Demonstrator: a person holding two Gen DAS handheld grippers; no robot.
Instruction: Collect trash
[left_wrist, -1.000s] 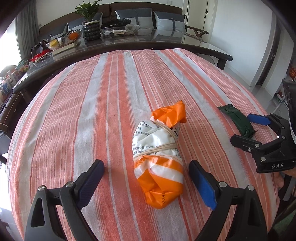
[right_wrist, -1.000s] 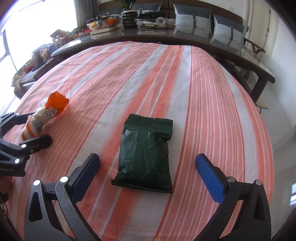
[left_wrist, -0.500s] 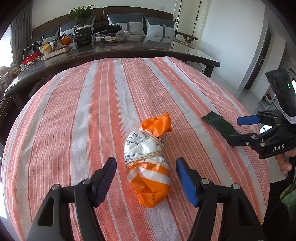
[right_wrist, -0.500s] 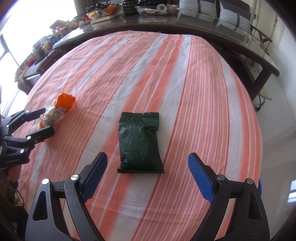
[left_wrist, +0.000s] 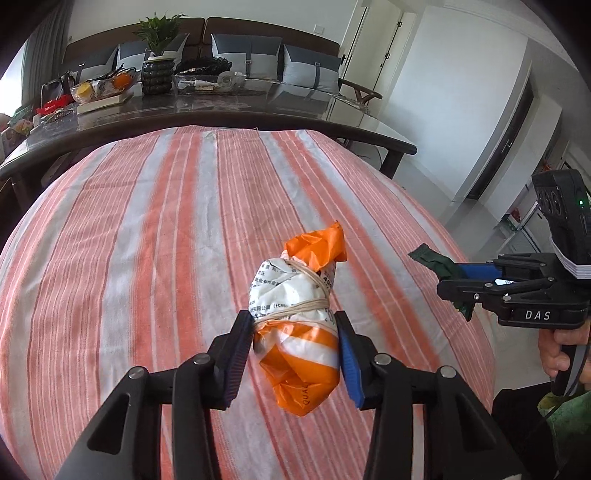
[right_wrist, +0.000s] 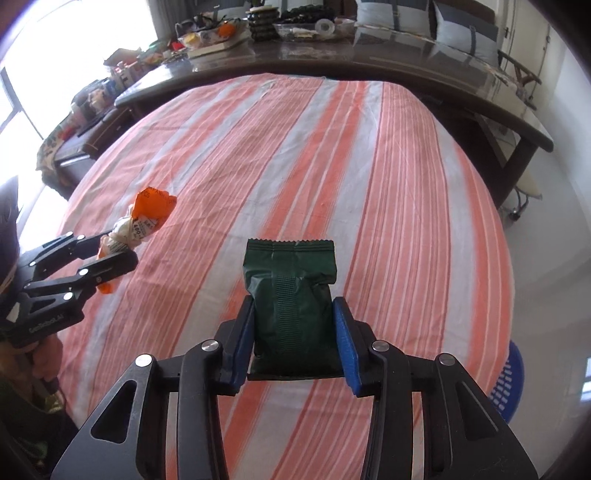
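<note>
My left gripper (left_wrist: 293, 343) is shut on an orange and white plastic bundle (left_wrist: 297, 317) tied with rubber bands and holds it above the striped tablecloth (left_wrist: 166, 229). My right gripper (right_wrist: 293, 332) is shut on a dark green snack packet (right_wrist: 291, 291), also lifted off the cloth. In the left wrist view the right gripper (left_wrist: 452, 278) shows at the right with the green packet (left_wrist: 434, 260) in it. In the right wrist view the left gripper (right_wrist: 114, 254) shows at the left with the bundle (right_wrist: 142, 225).
A blue plastic basket (right_wrist: 508, 380) stands on the floor beyond the table's right edge. A dark long table (left_wrist: 221, 110) with a plant (left_wrist: 157, 55), fruit and clutter runs behind. A sofa with grey cushions (left_wrist: 266, 59) is at the back.
Both grippers closed from open, the left on the orange bundle, the right on the green packet, and both lifted their items off the cloth.
</note>
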